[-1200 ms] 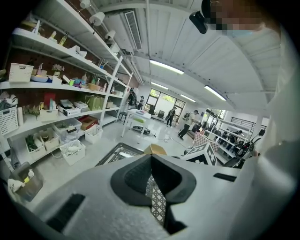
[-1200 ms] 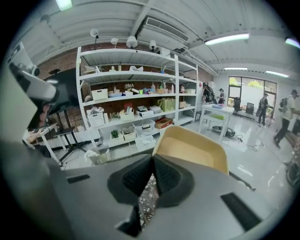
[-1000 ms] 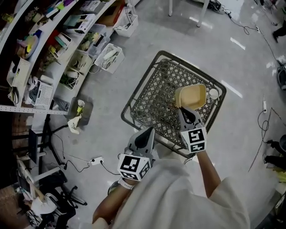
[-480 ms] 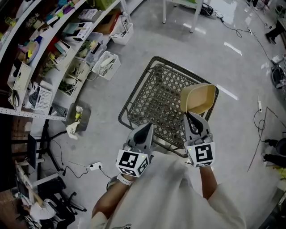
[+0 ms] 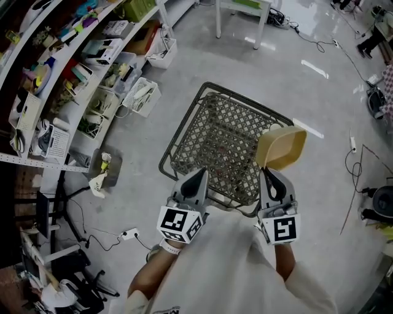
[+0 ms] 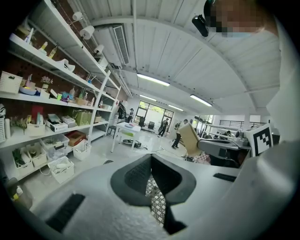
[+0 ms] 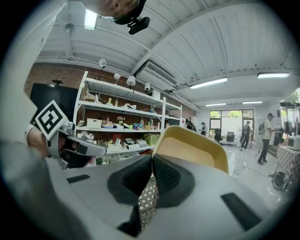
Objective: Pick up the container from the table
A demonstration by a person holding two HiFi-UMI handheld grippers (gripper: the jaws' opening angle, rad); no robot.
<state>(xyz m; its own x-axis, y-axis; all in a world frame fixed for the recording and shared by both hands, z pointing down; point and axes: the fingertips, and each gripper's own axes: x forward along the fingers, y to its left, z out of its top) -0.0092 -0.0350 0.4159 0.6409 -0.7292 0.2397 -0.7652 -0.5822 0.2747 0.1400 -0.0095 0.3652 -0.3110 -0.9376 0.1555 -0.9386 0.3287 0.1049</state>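
A tan-yellow plastic container [image 5: 281, 147] hangs in the air over the near right corner of the dark wire-lattice table [image 5: 216, 132], tilted with its opening toward me. My right gripper [image 5: 270, 172] is shut on its near rim; the right gripper view shows the container [image 7: 190, 150] rising just past that gripper's [image 7: 152, 161] closed pads. To the left, my left gripper [image 5: 200, 174] hovers at the table's near edge, shut with nothing in it. Its own view shows the left gripper [image 6: 151, 161] with pads touching and the lattice below.
Shelves [image 5: 73, 67] with bins and boxes run along the left. White baskets [image 5: 142, 92] stand on the floor beside them. A white table's legs [image 5: 239, 12] are at the far end. Cables [image 5: 356, 165] trail over the floor at right, and a power strip [image 5: 131, 233] lies near left.
The right gripper has lifted the container off the table top and carried it right and toward me. The left gripper has hardly moved.
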